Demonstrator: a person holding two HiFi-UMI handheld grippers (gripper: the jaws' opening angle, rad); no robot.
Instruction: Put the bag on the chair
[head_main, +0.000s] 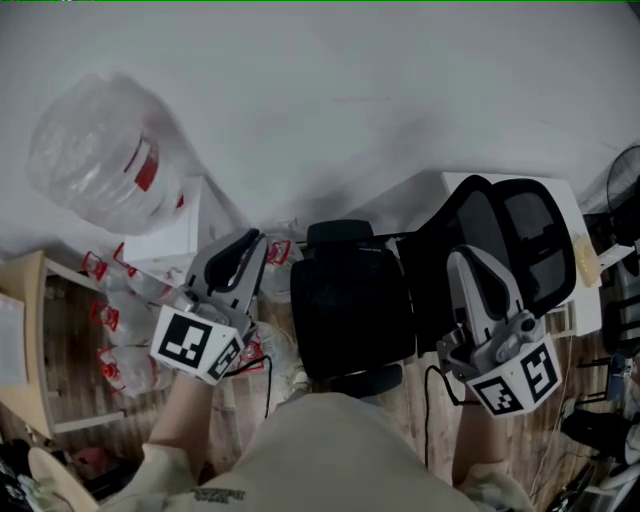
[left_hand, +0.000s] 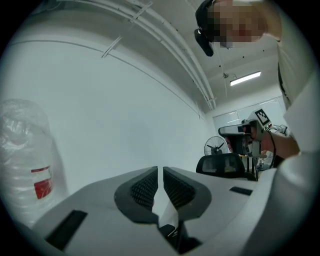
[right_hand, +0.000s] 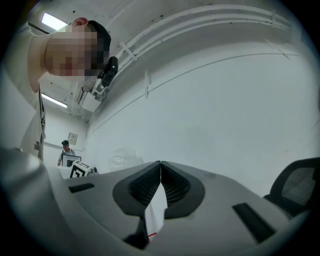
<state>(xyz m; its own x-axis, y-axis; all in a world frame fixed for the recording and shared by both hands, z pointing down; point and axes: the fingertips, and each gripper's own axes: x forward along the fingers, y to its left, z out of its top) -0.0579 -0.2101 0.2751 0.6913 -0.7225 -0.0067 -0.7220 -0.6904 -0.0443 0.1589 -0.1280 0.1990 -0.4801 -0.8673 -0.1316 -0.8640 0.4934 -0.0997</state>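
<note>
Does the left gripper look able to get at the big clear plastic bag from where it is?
Probably yes: the clear plastic bag lies ahead-left of the left gripper, past a white box, nothing else between; its nearly closed jaws must open first.

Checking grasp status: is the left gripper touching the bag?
Apart. Left gripper view: the bag sits well off to the left of the left gripper, with nothing between its jaws.
</note>
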